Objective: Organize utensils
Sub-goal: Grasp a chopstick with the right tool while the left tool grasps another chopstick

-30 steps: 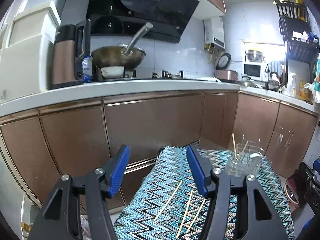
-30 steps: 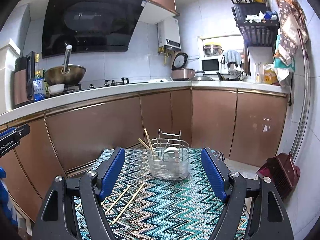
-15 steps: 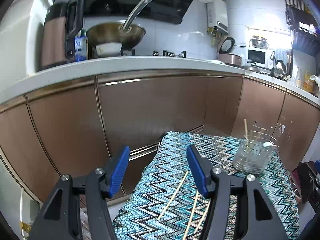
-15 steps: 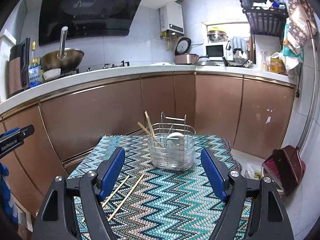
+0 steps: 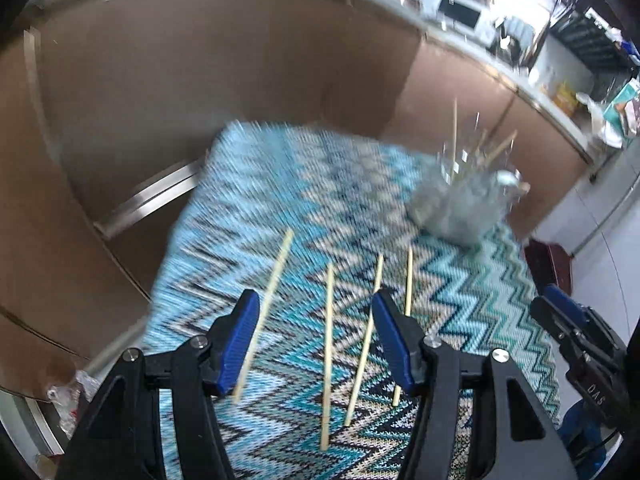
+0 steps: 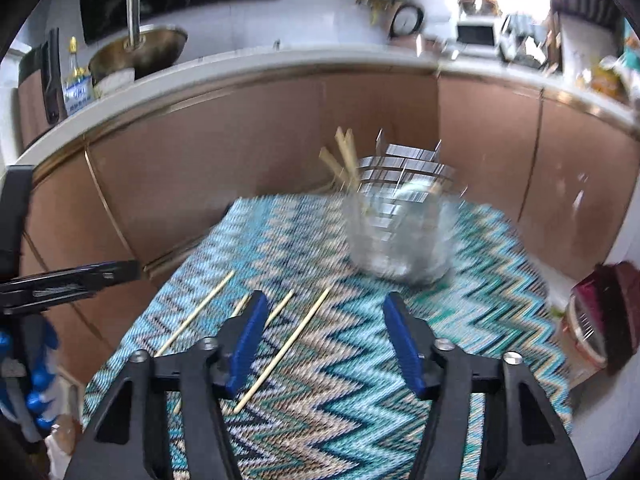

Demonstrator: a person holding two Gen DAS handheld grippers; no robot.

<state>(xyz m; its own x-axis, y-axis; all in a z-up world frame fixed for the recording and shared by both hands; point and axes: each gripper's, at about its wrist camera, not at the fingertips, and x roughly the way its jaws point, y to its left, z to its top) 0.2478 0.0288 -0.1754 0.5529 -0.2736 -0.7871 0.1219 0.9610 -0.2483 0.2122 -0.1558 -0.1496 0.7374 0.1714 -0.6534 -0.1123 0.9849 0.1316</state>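
Several wooden chopsticks (image 5: 329, 320) lie loose on the blue zigzag cloth (image 5: 460, 300). In the left wrist view they run lengthwise under my left gripper (image 5: 316, 340), which hangs open above them with nothing pinched. A clear wire utensil holder (image 5: 460, 204) with a few chopsticks upright in it stands blurred at the cloth's far right. My right gripper (image 6: 325, 344) is over the cloth (image 6: 360, 400), its jaws closing on nothing. A loose chopstick (image 6: 304, 324) lies just left of its middle. The holder (image 6: 400, 232) stands ahead of it. Each gripper shows at the edge of the other's view.
Brown cabinet doors (image 6: 280, 140) wall the far side of the cloth under a white counter. On that counter stand a wok (image 6: 140, 48) and a bottle (image 6: 76, 80). A dark red dustpan (image 6: 600, 312) sits on the floor at the right.
Both grippers have dropped and tipped down toward the cloth, so the loose chopsticks now lie close under them. The right jaws stand narrower than before. Both views are motion-blurred.
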